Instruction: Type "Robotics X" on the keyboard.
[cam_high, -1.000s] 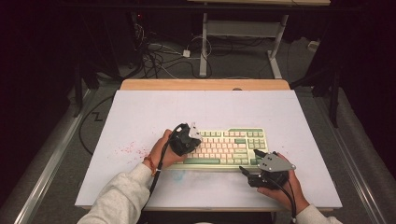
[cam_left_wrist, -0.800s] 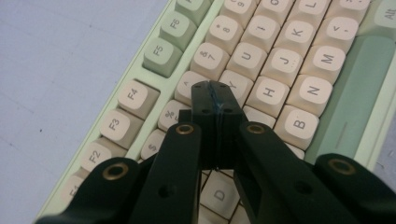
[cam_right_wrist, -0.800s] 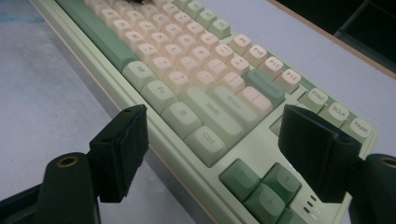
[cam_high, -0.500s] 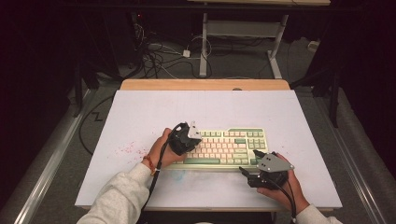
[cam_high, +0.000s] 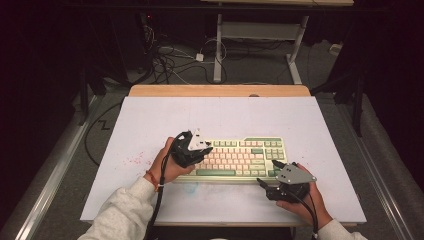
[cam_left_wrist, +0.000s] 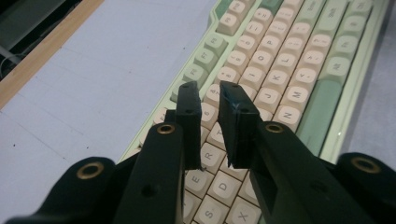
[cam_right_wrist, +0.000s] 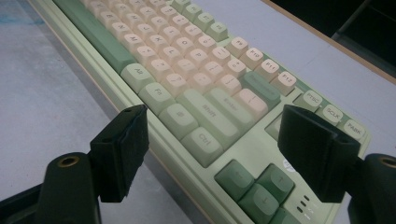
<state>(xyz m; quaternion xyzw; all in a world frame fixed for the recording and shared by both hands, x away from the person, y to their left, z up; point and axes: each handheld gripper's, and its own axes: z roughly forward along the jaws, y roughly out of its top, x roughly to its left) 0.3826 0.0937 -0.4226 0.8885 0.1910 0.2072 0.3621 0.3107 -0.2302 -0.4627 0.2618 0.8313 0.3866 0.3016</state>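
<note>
We see a pale green keyboard (cam_high: 239, 157) with cream and green keys lying flat on a white table (cam_high: 150, 115), its long side facing the person, and a hand-held gripper at each end of it.

The left gripper (cam_left_wrist: 210, 95) hovers above the keyboard's left half, tilted down toward the keys. Its jaws are drawn almost together, with only a thin slit between them and nothing pinched. In the left gripper view, the letter keys (cam_left_wrist: 261, 74) lie directly beneath and just ahead of the tips. We judge that the jaws are held narrow so the tips can act as a single point to press one key.

The right gripper (cam_right_wrist: 212, 135) sits low at the keyboard's near right corner. Its jaws are spread wide and empty. In the right gripper view, the corner with the arrow keys (cam_right_wrist: 257, 184) lies between and just below the two jaws, and the rest of the board runs away ahead of them. We judge that this wide stance is for bracing or grasping the board's edge while the other gripper presses.

In the high view, both hands rest near the table surface.
</note>
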